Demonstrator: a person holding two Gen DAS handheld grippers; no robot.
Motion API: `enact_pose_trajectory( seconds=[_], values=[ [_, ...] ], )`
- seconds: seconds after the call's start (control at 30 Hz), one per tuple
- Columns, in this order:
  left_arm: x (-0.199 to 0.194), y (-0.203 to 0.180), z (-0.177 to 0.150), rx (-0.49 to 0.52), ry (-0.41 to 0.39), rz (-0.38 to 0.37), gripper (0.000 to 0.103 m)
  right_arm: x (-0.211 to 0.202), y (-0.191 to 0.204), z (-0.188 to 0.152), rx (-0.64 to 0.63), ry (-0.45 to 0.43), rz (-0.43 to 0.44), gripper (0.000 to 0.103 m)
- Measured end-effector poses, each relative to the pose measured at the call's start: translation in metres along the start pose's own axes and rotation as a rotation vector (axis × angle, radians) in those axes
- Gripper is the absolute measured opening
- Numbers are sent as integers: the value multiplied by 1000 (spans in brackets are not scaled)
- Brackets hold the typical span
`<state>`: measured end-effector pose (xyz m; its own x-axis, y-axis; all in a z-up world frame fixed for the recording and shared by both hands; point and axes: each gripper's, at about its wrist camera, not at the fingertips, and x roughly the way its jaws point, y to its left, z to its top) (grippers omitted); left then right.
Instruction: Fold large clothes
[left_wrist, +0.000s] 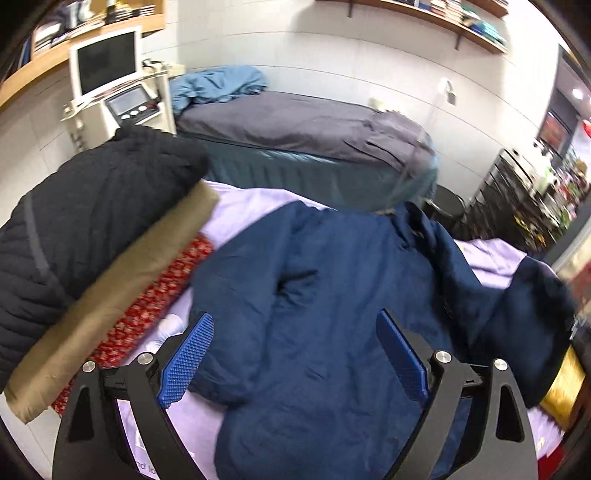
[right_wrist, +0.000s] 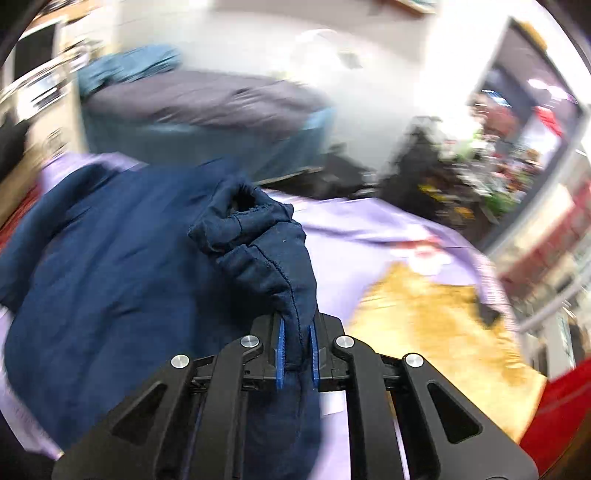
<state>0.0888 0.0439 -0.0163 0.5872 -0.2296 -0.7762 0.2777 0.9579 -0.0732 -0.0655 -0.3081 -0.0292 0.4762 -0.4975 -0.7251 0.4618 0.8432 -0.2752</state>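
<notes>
A large navy blue jacket (left_wrist: 325, 295) lies spread on a lilac sheet (left_wrist: 255, 210). My left gripper (left_wrist: 295, 354) is open, its blue pads (left_wrist: 188, 358) apart above the jacket's lower body, holding nothing. My right gripper (right_wrist: 297, 350) is shut on the jacket's sleeve (right_wrist: 266, 251), whose cuff end stands up bunched past the fingers. The rest of the jacket (right_wrist: 110, 277) lies to the left in the blurred right wrist view.
A stack of folded clothes sits at the left: a black knit (left_wrist: 92, 214), a tan piece (left_wrist: 122, 299) and a red patterned one (left_wrist: 155, 299). A gold cloth (right_wrist: 443, 332) lies at the right. A grey-covered bed (left_wrist: 295, 125) and a monitor (left_wrist: 107, 66) stand behind.
</notes>
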Motion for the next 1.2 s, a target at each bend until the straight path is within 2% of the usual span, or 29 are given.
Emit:
enact_pose_trajectory(
  seconds=[0.03, 0.17, 0.37, 0.5, 0.57, 0.67, 0.77, 0.8, 0.83, 0.87, 0.9, 0.93, 0.97, 1.07, 1.13, 1.2],
  values=[
    [1, -2, -2, 6, 5, -4, 87, 0, -17, 3, 16, -8, -33, 10],
    [5, -14, -15, 40, 33, -7, 87, 5, -125, 10, 143, -5, -219, 10],
    [11, -13, -23, 34, 63, 18, 87, 34, -260, -4, 351, 96, -386, 9],
    [12, -7, -26, 20, 74, 45, 87, 46, -307, -20, 398, 141, -476, 9],
    [11, -5, -26, 17, 78, 52, 87, 52, -327, -26, 424, 163, -490, 9],
    [11, -4, -25, 18, 78, 70, 87, 71, -348, -35, 471, 193, -485, 10],
    [12, -4, -24, 22, 80, 74, 87, 86, -348, -47, 528, 224, -439, 10],
    [13, -4, -24, 26, 82, 74, 87, 86, -345, -51, 536, 234, -428, 13],
    [15, -6, -25, 28, 83, 72, 87, 87, -340, -57, 535, 248, -419, 20],
    [16, -8, -26, 35, 89, 69, 87, 90, -335, -60, 528, 261, -425, 38],
    [18, -10, -26, 39, 94, 71, 87, 91, -327, -63, 511, 268, -448, 65],
    [19, -12, -28, 47, 99, 72, 87, 89, -322, -65, 498, 252, -468, 74],
    [21, -16, -29, 54, 101, 70, 88, 84, -317, -67, 484, 228, -479, 77],
    [24, -23, -32, 87, 107, 70, 92, 75, -306, -69, 468, 224, -483, 77],
    [25, -28, -36, 104, 110, 63, 92, 68, -299, -70, 493, 218, -441, 78],
    [29, -33, -39, 123, 123, 47, 93, 57, -288, -69, 503, 196, -387, 84]
  ],
)
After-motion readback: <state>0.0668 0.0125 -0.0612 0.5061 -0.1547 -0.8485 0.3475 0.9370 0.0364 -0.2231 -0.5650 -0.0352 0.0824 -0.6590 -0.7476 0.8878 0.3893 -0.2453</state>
